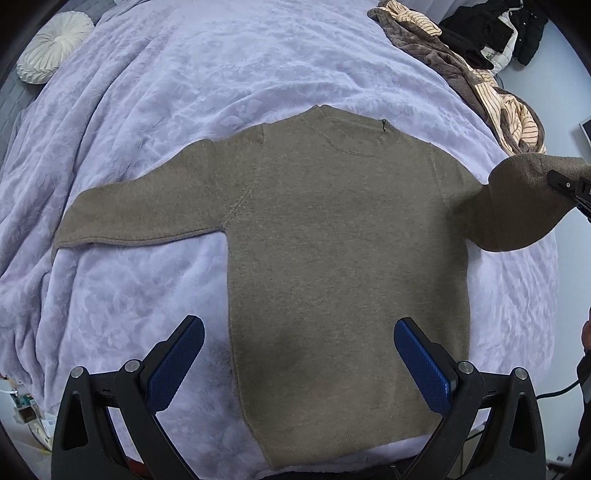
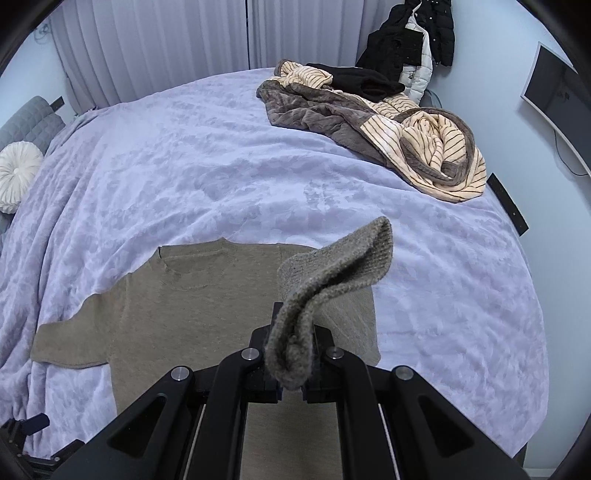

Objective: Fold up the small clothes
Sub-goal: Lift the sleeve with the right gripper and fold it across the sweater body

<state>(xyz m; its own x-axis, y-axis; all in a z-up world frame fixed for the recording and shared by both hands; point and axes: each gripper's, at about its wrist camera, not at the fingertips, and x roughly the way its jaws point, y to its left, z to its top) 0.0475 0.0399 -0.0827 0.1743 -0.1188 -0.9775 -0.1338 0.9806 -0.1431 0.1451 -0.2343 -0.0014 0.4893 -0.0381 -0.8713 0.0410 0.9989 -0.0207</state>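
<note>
Sweater [image 1: 343,236] knit, flat | right tongs [image 2: 291,363] pinch ribbed cuff [image 2: 332,273] | left tongs [image 1: 299,354] gape, empty

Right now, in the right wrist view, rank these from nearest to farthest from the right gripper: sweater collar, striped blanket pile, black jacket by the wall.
1. sweater collar, ahead and left of the right gripper, flat on the bed.
2. striped blanket pile, farther up on the right.
3. black jacket, farthest, hanging at the back wall, upper right.
</note>
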